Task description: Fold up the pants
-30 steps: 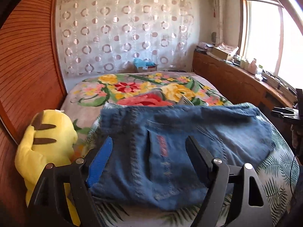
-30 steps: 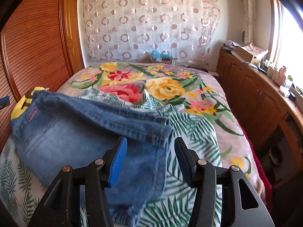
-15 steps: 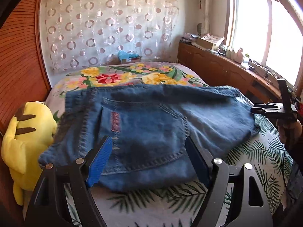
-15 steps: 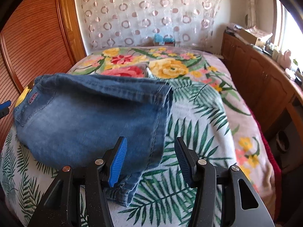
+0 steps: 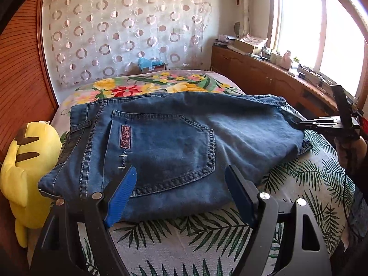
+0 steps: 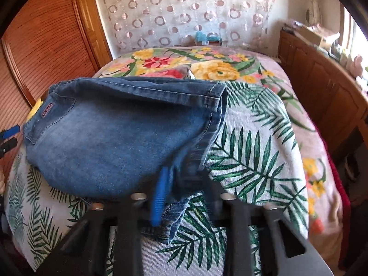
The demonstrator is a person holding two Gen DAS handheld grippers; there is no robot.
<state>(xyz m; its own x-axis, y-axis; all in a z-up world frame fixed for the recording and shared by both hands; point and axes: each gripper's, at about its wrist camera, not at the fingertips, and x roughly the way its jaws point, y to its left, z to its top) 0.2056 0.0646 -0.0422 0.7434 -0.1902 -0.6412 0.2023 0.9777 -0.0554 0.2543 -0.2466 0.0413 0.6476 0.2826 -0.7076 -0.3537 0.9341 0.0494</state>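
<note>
Two grippers face folded blue jeans [image 5: 174,147] lying on the leaf-print bedspread [image 5: 207,237]. Left gripper [image 5: 181,195] hovers at the waist end, jaws wide apart, beside a yellow plush toy [image 5: 25,161]. Right gripper [image 6: 181,197] is motion-blurred at the hem corner; whether its jaws grip the denim I cannot tell

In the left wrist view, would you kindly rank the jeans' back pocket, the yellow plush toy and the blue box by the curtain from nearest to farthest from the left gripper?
1. Back pocket of the jeans: directly ahead of the left gripper.
2. Yellow plush toy: off to the left, beside the jeans.
3. Blue box: past the bed's far end, by the curtain.
</note>
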